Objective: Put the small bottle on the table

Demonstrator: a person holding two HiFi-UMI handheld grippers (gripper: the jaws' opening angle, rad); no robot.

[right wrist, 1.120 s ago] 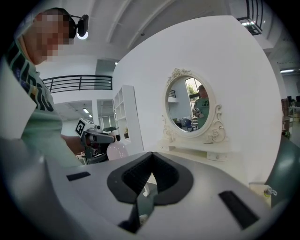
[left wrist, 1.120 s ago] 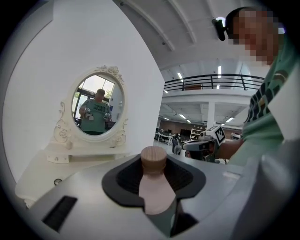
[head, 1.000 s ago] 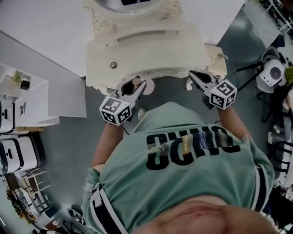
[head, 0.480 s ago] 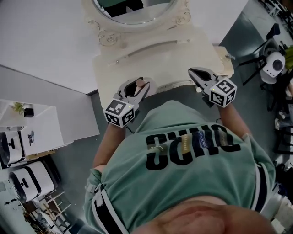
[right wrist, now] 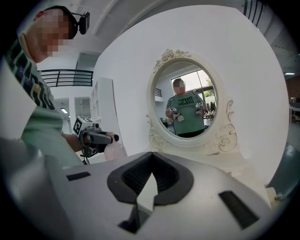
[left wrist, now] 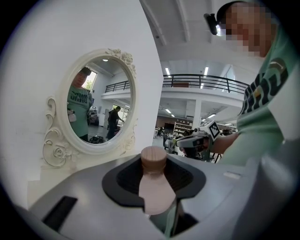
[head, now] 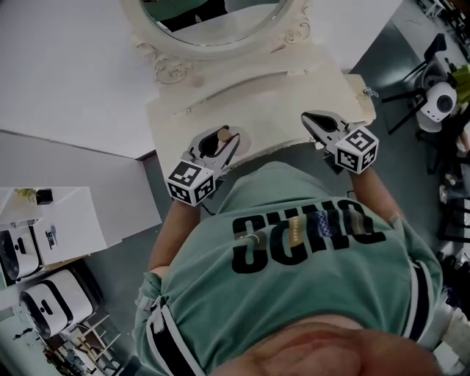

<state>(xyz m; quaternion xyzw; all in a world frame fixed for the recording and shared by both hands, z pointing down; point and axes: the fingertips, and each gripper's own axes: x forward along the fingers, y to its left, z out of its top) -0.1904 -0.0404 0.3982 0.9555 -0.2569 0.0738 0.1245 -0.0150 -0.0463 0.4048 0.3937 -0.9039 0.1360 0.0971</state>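
The small bottle (head: 222, 135), pale pink with a round wooden cap (left wrist: 153, 158), sits upright between the jaws of my left gripper (head: 226, 141), which is shut on it over the front edge of the cream dressing table (head: 279, 88). In the right gripper view the same bottle (right wrist: 114, 151) hangs under the left gripper (right wrist: 96, 137). My right gripper (head: 313, 119) hovers over the table's front right part; its tips (right wrist: 151, 157) meet with nothing between them. The left gripper view also shows the right gripper (left wrist: 197, 139) off to the right.
An oval mirror (head: 213, 18) in a carved cream frame stands at the back of the table against a white wall. A white shelf unit (head: 59, 220) is at the lower left. Tripods and gear (head: 440, 103) stand on the grey floor to the right.
The table and mirror have swung and come lower in the head view as the person moved along it. Both grippers now reach a little farther over the front edge. The grip on the bottle is unchanged.
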